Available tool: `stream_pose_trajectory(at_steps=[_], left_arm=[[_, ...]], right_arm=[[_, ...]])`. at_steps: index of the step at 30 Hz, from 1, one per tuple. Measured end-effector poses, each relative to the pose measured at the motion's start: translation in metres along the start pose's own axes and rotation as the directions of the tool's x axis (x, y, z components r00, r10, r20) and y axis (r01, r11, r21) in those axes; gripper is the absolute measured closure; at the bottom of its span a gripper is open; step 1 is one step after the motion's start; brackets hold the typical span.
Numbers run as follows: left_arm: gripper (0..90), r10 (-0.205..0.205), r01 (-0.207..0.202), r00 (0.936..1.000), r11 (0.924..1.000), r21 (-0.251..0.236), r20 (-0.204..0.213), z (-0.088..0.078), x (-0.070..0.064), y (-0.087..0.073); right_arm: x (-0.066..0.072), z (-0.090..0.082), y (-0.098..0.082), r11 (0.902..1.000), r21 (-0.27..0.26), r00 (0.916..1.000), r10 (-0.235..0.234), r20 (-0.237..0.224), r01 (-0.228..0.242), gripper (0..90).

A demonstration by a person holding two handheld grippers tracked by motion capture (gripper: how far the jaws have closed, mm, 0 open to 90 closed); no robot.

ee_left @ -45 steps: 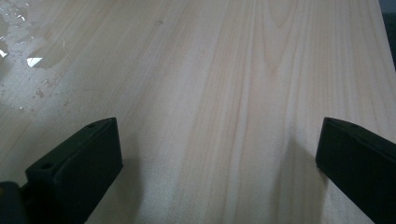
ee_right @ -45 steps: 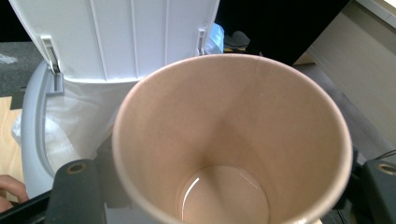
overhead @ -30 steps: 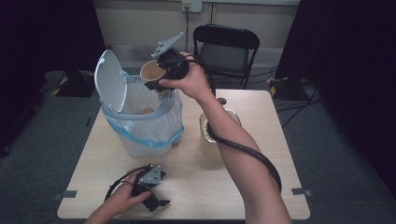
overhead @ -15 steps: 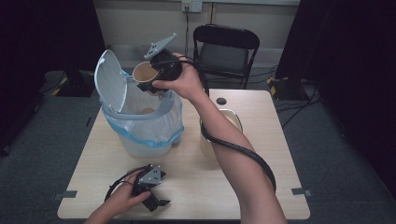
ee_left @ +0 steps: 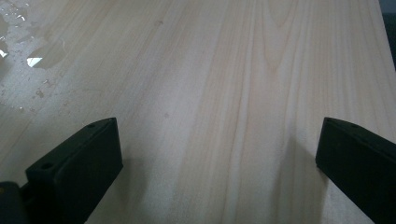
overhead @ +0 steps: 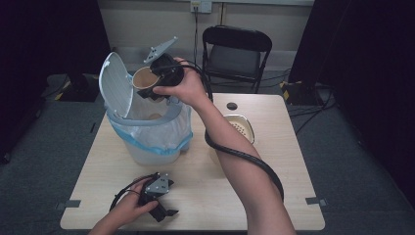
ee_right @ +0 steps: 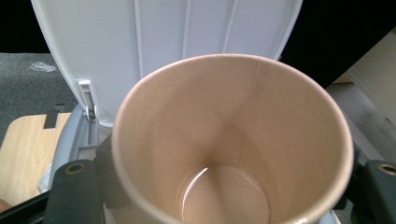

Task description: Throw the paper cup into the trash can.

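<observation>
Gripping a brown paper cup [ee_right: 231, 140] between its two jaws, your right gripper [overhead: 164, 78] is raised over the open bin [overhead: 147, 132], with the cup's mouth tipped toward the bin's upright white lid [overhead: 116, 83]. A little liquid sits in the cup's bottom. The bin, lined with a blue-edged bag, stands on the far left part of the wooden table [overhead: 205, 196]; a pale bowl [overhead: 240, 128] sits just right of your forearm. Your left gripper [overhead: 157, 196] rests near the table's front edge, jaws spread wide apart on nothing, with droplets [ee_left: 39, 58] on the wood beyond it.
</observation>
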State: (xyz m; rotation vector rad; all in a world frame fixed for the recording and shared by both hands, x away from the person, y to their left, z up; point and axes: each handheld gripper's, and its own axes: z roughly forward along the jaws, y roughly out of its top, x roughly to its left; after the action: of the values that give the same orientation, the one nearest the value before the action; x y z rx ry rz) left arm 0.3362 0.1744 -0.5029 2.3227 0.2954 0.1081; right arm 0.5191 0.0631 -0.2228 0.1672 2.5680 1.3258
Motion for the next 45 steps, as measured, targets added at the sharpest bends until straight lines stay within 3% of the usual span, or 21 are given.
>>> stream_pose_trajectory(at_steps=[8,12,21,31,45], left_arm=[[0.0,0.000,0.000,1.0000,1.0000,0.000,0.000,0.000,0.000,0.000],[0.0,0.006,-0.006,1.0000,1.0000,0.001,-0.004,0.000,0.000,0.000],[0.0,0.001,-0.001,1.0000,1.0000,0.001,-0.001,0.000,0.000,0.000],[0.0,0.000,0.000,1.0000,1.0000,0.000,0.002,0.000,0.000,0.000],[0.0,-0.003,0.003,1.0000,1.0000,0.003,0.009,0.000,0.000,0.000]], right_arm=[[0.003,0.007,0.000,0.9999,-0.010,0.9998,-0.001,-0.019,0.001,24.4],[0.003,0.008,0.000,0.9988,-0.037,0.9988,0.031,-0.038,-0.032,14.6],[0.005,0.003,-0.003,0.9998,-0.016,0.9978,0.011,-0.066,-0.012,15.2],[0.006,-0.017,-0.012,0.9999,0.004,0.9972,0.017,-0.073,-0.017,15.5],[0.005,-0.056,-0.045,0.9983,0.022,0.9958,0.055,-0.073,-0.054,14.7]])
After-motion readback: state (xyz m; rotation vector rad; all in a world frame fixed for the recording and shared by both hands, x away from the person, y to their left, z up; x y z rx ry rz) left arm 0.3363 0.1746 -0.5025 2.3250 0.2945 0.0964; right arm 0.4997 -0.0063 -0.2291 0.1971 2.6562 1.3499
